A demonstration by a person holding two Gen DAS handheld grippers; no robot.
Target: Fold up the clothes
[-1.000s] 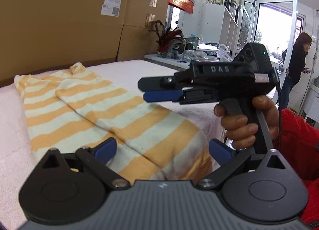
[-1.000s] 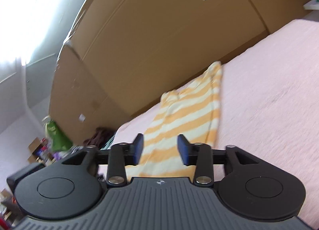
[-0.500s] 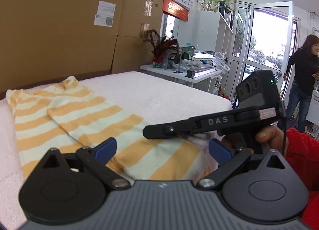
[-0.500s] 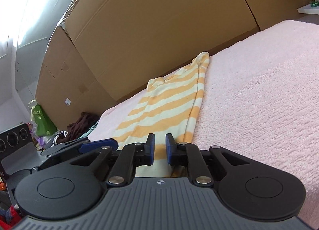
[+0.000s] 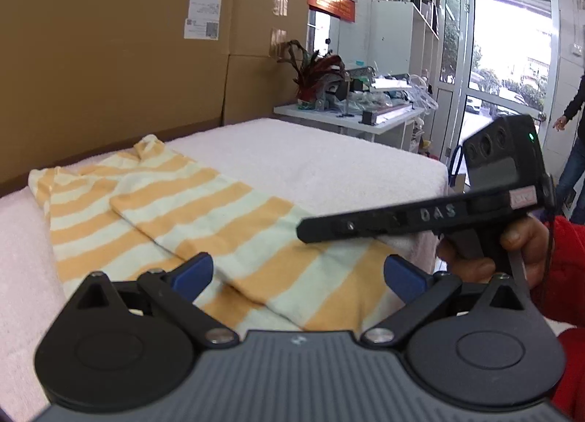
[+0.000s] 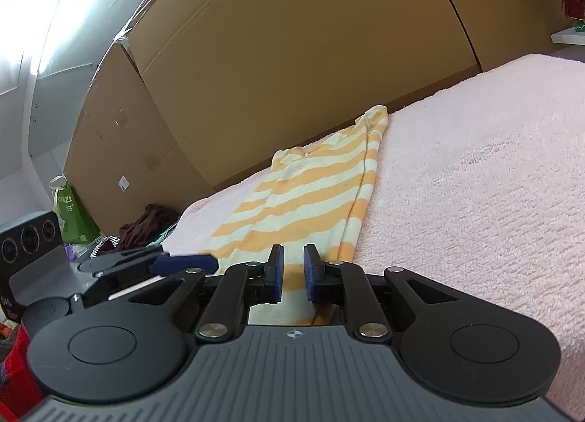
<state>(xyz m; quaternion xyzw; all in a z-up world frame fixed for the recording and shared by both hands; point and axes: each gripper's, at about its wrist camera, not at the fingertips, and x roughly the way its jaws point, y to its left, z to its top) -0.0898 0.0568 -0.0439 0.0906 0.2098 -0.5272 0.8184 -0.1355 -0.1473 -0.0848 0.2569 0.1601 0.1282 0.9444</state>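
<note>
An orange-and-cream striped garment (image 5: 226, 224) lies folded lengthwise on the pink towelling table (image 5: 329, 159), running from the near edge to the back. My left gripper (image 5: 297, 272) is open wide over the garment's near end, with nothing between its pads. My right gripper (image 5: 303, 230), held by a hand in a red sleeve, reaches in from the right just above the near hem. In the right wrist view the right gripper (image 6: 293, 272) has its blue pads drawn to a narrow slit, with flat striped garment (image 6: 299, 202) showing behind them. The left gripper (image 6: 182, 263) sits to its left.
Tall cardboard boxes (image 5: 109, 56) wall off the table's far side. A white side table with a red plant (image 5: 318, 78) stands beyond the right end, and a person (image 5: 574, 151) is by the glass door. A green bag (image 6: 69, 217) and dark clothes (image 6: 150, 217) lie past the left end.
The right gripper's pads closed from a wide gap to a narrow slit, and it dropped from mid-air to just above the garment's near end. The left gripper stayed open.
</note>
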